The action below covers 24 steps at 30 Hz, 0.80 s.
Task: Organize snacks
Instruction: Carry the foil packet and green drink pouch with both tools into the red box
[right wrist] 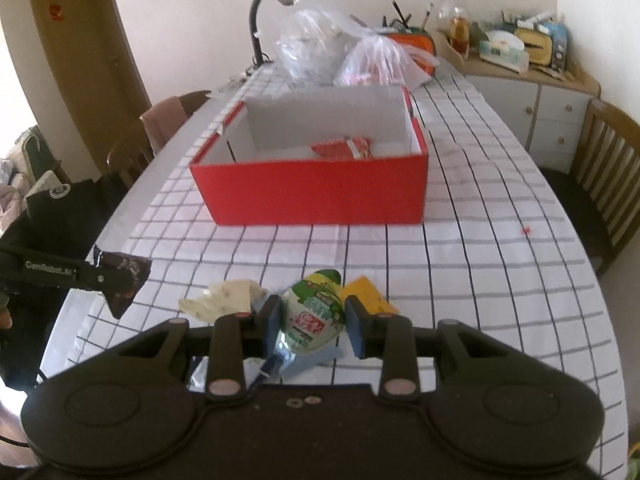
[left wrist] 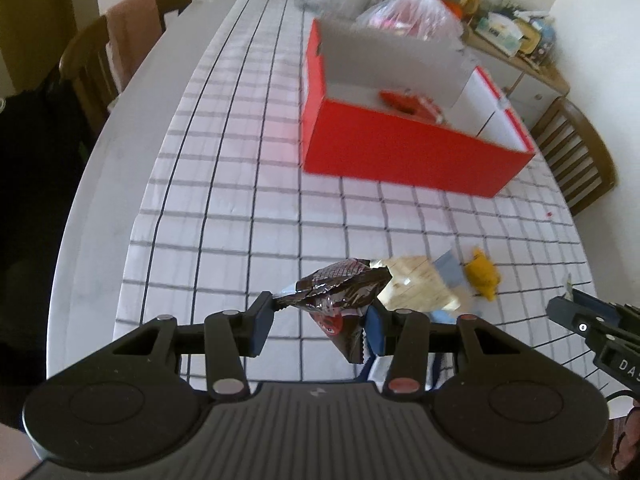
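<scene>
Carrying snacks: your left claw [left wrist: 320, 320] grips the dark packet [left wrist: 340, 286], right claw [right wrist: 312, 326] the green pouch [right wrist: 318, 312]; next, drop both into the red box [right wrist: 312, 192] at twelve o'clock

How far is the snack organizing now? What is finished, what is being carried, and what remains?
Done: one red packet lies inside the red box. In hand: the left gripper holds a dark brown packet, and the right gripper holds a green and white pouch, both short of the box. Left: a cream packet and a yellow packet on the checked tablecloth.
</scene>
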Each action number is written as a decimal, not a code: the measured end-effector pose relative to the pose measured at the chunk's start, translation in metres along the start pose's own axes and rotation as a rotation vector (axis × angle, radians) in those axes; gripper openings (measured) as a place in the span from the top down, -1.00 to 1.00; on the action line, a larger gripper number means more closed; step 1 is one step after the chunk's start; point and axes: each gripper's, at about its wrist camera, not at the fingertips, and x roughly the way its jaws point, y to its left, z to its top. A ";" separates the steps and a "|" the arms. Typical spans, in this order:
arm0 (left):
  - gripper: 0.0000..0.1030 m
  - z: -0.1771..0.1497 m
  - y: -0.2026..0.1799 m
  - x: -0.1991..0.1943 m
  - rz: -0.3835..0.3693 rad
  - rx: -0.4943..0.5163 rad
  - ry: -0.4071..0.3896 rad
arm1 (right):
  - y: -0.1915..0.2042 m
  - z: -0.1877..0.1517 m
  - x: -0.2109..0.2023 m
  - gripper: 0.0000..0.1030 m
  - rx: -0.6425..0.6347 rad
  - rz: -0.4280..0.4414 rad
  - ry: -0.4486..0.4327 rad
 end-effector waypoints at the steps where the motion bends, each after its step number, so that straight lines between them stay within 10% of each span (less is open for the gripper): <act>1: 0.10 0.002 -0.003 -0.002 -0.003 0.005 -0.009 | 0.001 0.004 -0.001 0.36 -0.006 0.000 -0.006; 24: 0.10 0.101 -0.074 -0.012 0.015 0.114 -0.153 | 0.004 0.114 0.023 0.36 -0.118 -0.019 -0.118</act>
